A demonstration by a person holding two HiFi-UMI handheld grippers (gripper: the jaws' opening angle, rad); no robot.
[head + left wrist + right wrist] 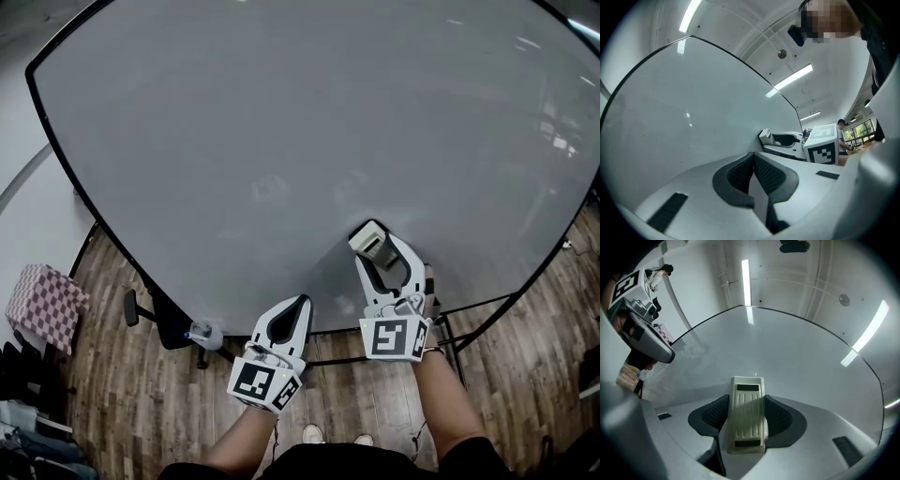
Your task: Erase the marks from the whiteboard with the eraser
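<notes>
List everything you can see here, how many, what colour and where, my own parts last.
whiteboard: one, grey-white with a black frame, fills the head view
eraser: one, cream, at the board's lower part
checkered item: one, pink and white, floor at left
floor: one, brown wood planks, below the board
ceiling lights: several, white strips, overhead
left gripper: one, white, shut and empty, near the board's lower edge
right gripper: one, white, shut on the eraser
forearms: two, behind the grippers
</notes>
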